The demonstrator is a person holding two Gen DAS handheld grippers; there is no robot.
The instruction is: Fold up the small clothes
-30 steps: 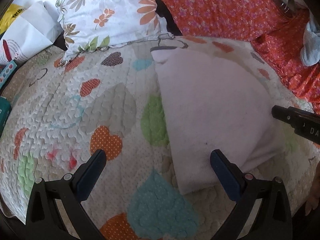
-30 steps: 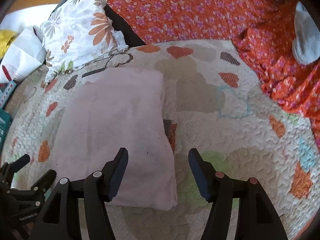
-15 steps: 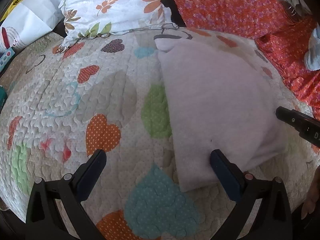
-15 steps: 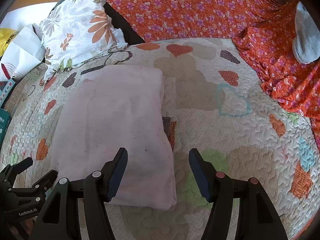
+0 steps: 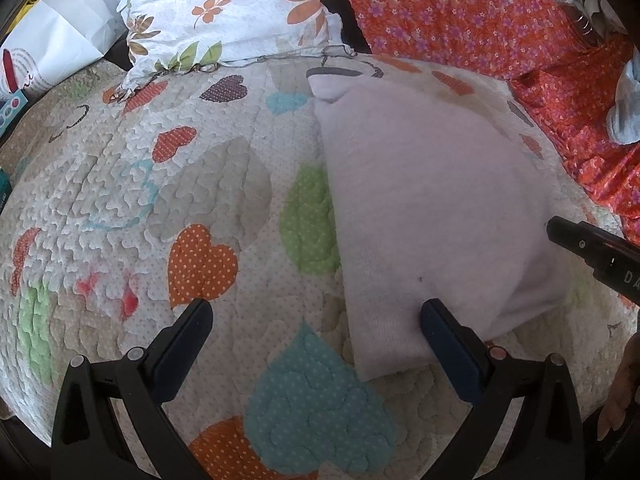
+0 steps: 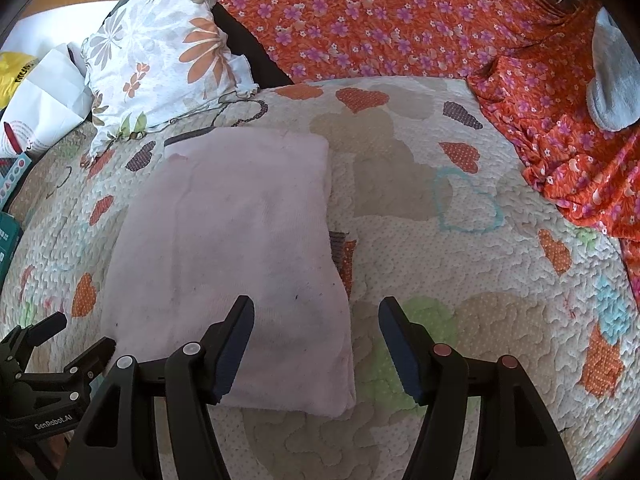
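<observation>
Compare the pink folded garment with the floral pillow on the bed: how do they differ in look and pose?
The pink garment is plain, while the floral pillow is white with orange and grey flowers. The garment lies flat in a neat rectangle on the heart quilt; the pillow is puffy and crumpled at the quilt's far edge. Neither is held: left gripper and right gripper are open.

Both wrist cameras look down and forward from close above the heart-patterned quilted bedspread (image 5: 224, 184) (image 6: 500, 288), sharing the folded pale pink cloth (image 5: 432, 208) (image 6: 240, 240).

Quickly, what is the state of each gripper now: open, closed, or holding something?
Left gripper: open, holding nothing, above the quilt.
Right gripper: open, holding nothing, at the pink cloth's near corner.
</observation>
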